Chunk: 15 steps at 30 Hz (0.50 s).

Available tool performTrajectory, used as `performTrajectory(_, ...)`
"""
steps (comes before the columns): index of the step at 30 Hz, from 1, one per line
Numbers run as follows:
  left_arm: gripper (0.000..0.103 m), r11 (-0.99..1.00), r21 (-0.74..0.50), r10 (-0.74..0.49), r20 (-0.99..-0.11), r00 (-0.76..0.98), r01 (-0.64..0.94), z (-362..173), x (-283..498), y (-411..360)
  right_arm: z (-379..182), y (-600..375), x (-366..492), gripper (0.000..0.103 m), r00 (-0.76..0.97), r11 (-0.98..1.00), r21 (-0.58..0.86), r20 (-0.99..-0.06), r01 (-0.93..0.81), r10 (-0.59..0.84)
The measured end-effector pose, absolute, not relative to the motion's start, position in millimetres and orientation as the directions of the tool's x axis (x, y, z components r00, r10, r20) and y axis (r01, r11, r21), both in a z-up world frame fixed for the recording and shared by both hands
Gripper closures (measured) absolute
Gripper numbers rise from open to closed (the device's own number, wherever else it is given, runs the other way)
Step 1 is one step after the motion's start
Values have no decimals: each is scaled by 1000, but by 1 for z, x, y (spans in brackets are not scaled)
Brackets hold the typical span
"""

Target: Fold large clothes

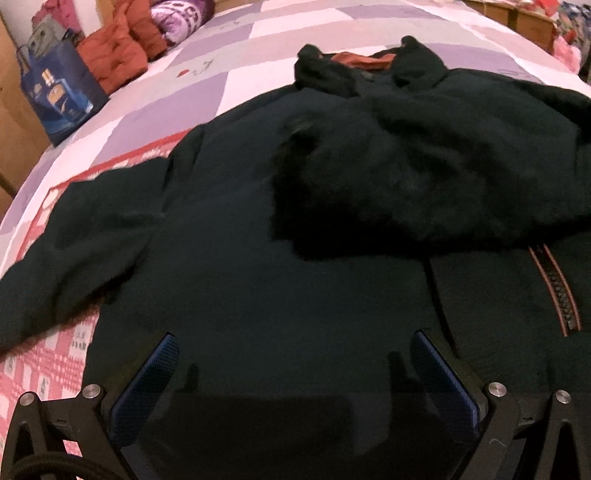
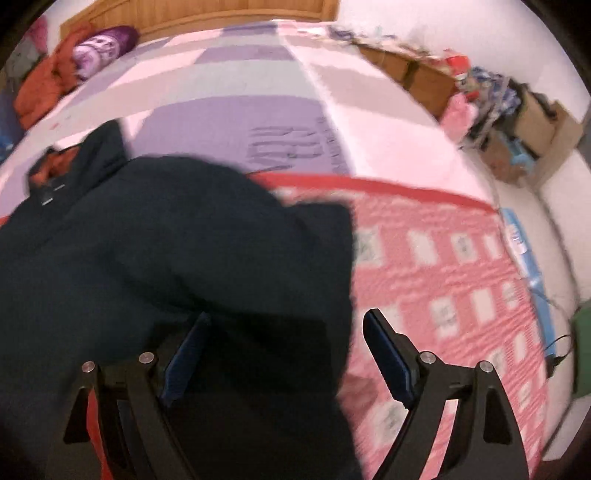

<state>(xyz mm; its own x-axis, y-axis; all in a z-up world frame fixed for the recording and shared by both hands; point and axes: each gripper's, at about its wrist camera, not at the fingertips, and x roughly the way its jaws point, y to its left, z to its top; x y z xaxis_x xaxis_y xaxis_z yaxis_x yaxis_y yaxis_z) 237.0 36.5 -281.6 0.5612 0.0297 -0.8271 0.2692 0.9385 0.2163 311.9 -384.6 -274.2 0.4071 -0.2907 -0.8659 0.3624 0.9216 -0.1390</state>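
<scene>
On the bed (image 1: 258, 33), spread flat across a pink checked blanket (image 1: 44, 354) and a purple-and-white patchwork cover (image 2: 236, 110): one dark fleece jacket (image 1: 258, 258). Collar (image 1: 369, 62) at the far end, orange lining visible inside. Zipper (image 1: 554, 291) with orange edging running down the near right part in the left wrist view. One sleeve (image 1: 74, 229) extended to the left over the blanket. The other sleeve (image 1: 424, 177) folded inward, lying bunched across the chest.

Left gripper (image 1: 295, 354): poised over the near hem region of the jacket, pointing steeply down. Jaws spread wide, blue pads (image 1: 147, 387) well apart, dark fabric visible beneath and between them, nothing clamped.

Right gripper (image 2: 286, 332): positioned at the right edge of the jacket (image 2: 147, 258). Jaws wide apart, nothing gripped. Left pad (image 2: 188, 354) over dark fabric, right pad (image 2: 388, 358) over bare pink blanket (image 2: 461, 295); jacket edge running between the two. Contact between pads and cloth not determinable owing to blur.

At the far left corner of the bed: orange padded garment (image 1: 118, 48), purple printed cushion (image 1: 177, 18), blue paper bag (image 1: 62, 96). Along the right wall: cardboard boxes (image 2: 535, 122) and mixed clutter.
</scene>
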Motion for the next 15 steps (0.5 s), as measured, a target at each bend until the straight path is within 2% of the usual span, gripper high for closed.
performTrajectory(2,0,940,212,26,-827,561,268,-281,239,35,-273,-403,316,16,389,905,-151,-865,398,-316)
performTrajectory(6,0,947,195,16,-825,565,257,-278,243,31,-266,-408,312,16,405,909,-220,-840,355,-361)
performTrajectory(8,0,947,191,14,-826,564,256,-278,245,28,-249,-396,295,16,477,915,-217,-799,339,-366)
performTrajectory(11,0,943,198,10,-821,571,268,-276,246,22,-219,-357,262,16,617,921,-225,-689,317,-380)
performTrajectory(12,0,942,197,8,-821,570,271,-276,248,19,-211,-342,252,16,663,931,-213,-657,295,-360)
performTrajectory(15,0,950,186,10,-821,571,252,-273,254,17,-214,-301,251,16,695,959,-219,-662,180,-282)
